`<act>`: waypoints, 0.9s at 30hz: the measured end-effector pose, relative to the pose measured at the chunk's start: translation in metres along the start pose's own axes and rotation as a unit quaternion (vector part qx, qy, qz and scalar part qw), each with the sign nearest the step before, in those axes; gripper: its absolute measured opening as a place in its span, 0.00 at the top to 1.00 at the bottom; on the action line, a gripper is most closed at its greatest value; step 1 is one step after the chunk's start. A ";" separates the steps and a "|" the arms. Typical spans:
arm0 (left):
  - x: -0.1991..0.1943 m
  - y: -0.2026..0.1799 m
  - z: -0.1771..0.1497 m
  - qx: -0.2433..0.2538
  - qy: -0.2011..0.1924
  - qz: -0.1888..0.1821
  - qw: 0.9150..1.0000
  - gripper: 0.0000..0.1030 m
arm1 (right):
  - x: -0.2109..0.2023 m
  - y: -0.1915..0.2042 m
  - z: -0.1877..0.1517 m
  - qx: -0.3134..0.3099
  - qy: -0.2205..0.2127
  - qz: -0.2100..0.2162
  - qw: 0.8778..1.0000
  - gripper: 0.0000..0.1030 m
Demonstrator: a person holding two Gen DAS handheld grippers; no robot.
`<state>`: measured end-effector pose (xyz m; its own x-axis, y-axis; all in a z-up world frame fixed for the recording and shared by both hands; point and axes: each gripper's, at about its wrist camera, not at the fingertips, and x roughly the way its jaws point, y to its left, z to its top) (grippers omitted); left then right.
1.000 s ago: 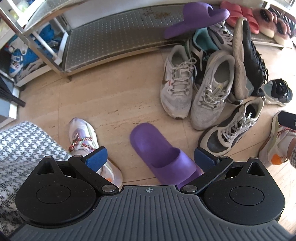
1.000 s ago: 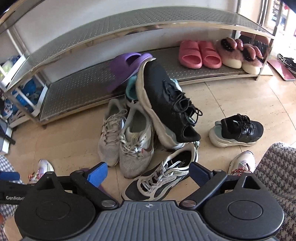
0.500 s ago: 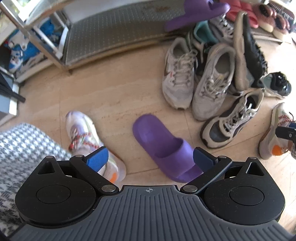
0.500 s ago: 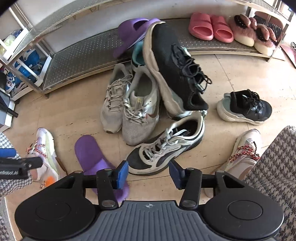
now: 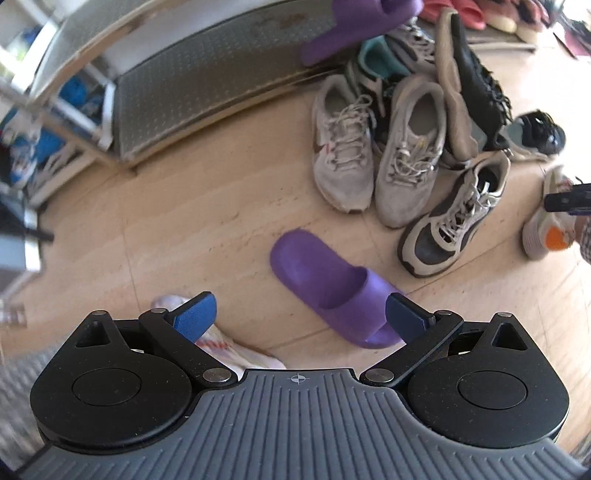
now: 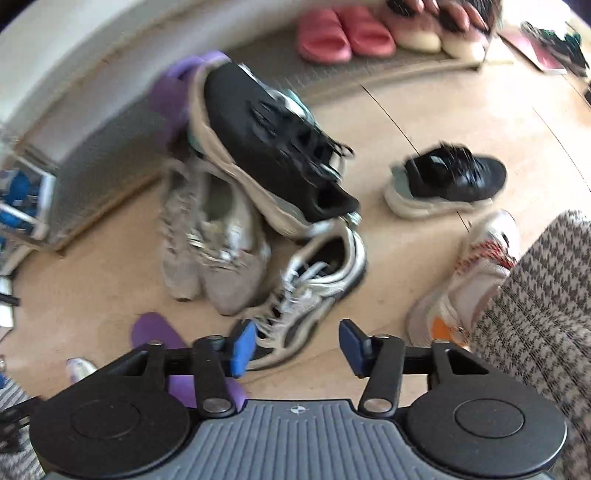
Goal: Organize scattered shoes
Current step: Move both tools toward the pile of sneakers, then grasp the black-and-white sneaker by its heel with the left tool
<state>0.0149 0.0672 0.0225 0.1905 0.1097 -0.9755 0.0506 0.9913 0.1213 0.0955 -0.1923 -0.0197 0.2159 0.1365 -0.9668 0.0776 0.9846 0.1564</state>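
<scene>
A purple slide [image 5: 332,288] lies on the tan floor just ahead of my left gripper [image 5: 301,315], which is open and empty above it. Its twin purple slide [image 5: 362,26] leans on the low rack shelf [image 5: 207,85]. A heap of sneakers sits to the right: two grey ones [image 5: 343,147], a black one [image 6: 280,147] on top, and a black-and-white one [image 6: 317,280] directly ahead of my right gripper [image 6: 295,347], which is partly open and holds nothing. Another black sneaker [image 6: 447,184] stands apart on the floor.
Pink slides [image 6: 343,35] and furry slippers [image 6: 424,33] stand on the shelf's right end. A person's white sneakers with red laces [image 6: 476,273] and houndstooth trouser leg [image 6: 535,314] flank the heap. Blue-and-white items [image 5: 22,147] fill the left rack.
Both grippers have tilted down and come nearer the floor. The right gripper's fingers narrowed from wide to partly open, and it swung towards the black-and-white sneaker. The left stays wide.
</scene>
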 end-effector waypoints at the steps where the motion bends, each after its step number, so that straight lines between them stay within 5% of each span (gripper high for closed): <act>1: 0.003 0.001 0.008 0.015 -0.003 0.003 1.000 0.02 | 0.008 -0.001 0.004 -0.002 0.004 -0.005 1.000 0.64; 5: 0.014 0.004 0.039 0.076 -0.017 0.015 0.997 0.02 | 0.041 -0.002 0.019 0.005 0.017 -0.033 0.999 0.65; 9: 0.029 0.011 0.051 0.068 -0.009 0.007 0.998 0.03 | 0.069 0.003 0.020 0.018 0.032 -0.027 0.999 0.65; 14: 0.048 0.020 0.062 0.046 0.006 -0.008 0.999 0.05 | 0.100 0.011 0.019 0.031 0.046 -0.018 0.998 0.41; 18: 0.063 0.027 0.071 0.029 0.018 -0.019 0.999 0.03 | 0.117 0.018 0.036 0.006 0.035 -0.032 0.999 0.45; 22: 0.066 0.039 0.075 0.024 0.033 -0.033 0.999 0.03 | 0.157 0.027 0.049 -0.026 0.083 -0.047 0.995 0.61; 27: 0.076 0.043 0.075 0.017 0.045 -0.024 0.999 0.03 | 0.198 0.036 0.048 -0.025 0.102 -0.071 0.992 0.52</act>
<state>0.1055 0.1130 -0.0322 0.0981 0.0689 -0.9928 0.0906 0.9928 0.0778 0.1874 -0.1349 -0.1958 0.0035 0.0112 -0.9999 0.0439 0.9990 0.0113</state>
